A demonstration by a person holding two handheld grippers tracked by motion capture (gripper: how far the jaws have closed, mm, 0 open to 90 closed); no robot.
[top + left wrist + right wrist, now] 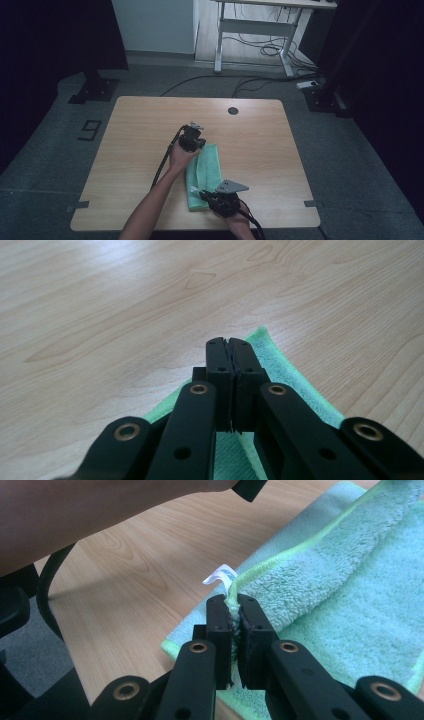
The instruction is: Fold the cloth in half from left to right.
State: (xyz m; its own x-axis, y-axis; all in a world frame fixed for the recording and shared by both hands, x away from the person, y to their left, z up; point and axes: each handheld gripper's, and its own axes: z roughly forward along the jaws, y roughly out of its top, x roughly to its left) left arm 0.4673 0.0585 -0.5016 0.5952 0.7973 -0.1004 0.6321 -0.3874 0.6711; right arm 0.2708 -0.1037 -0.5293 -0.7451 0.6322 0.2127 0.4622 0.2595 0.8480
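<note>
My right tongs [235, 611] pinch the near corner of the green towel [204, 175] on the table [130, 150]; farther off, my left tongs [230, 356] clamp its far edge. Mid-fold, I judge; next, lift both corners together.

Your left forearm comes in from the bottom edge of the high view and slants up and to the right, bare from the elbow down. Your left hand [181, 156] grips the left tongs [192, 140] from behind, holding them out ahead of you with the cable trailing back along your arm. In the left gripper view their black jaws are pressed fully together. Your right hand [235, 218] sits low, close to your body, holding the right tongs [207, 196] pointed toward the left. Their jaws are clamped tight, pinching a fold of green cloth [320, 580].
</note>
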